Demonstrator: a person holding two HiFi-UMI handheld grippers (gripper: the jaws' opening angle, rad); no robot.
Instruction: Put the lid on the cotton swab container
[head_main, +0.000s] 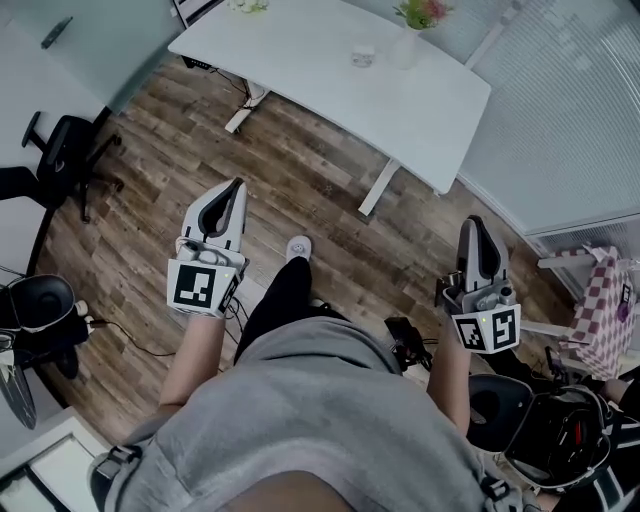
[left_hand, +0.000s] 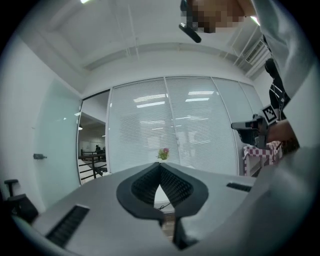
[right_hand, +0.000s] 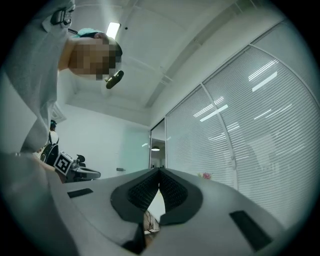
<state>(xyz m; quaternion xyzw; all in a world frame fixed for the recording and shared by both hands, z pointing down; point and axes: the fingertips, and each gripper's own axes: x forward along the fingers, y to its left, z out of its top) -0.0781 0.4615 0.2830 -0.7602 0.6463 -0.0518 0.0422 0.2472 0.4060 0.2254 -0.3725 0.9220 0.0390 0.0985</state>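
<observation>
The left gripper and right gripper are both closed and empty above open wood-plank floor. A small translucent container sits well ahead on the smooth white table, beside a vase.

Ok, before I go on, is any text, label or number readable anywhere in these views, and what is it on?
No readable words or numbers in any view.
left gripper: its cube carries a black-and-white square pattern, no letters.
right gripper: the same, pattern only.
small container on the white table: too small to show any label.
</observation>
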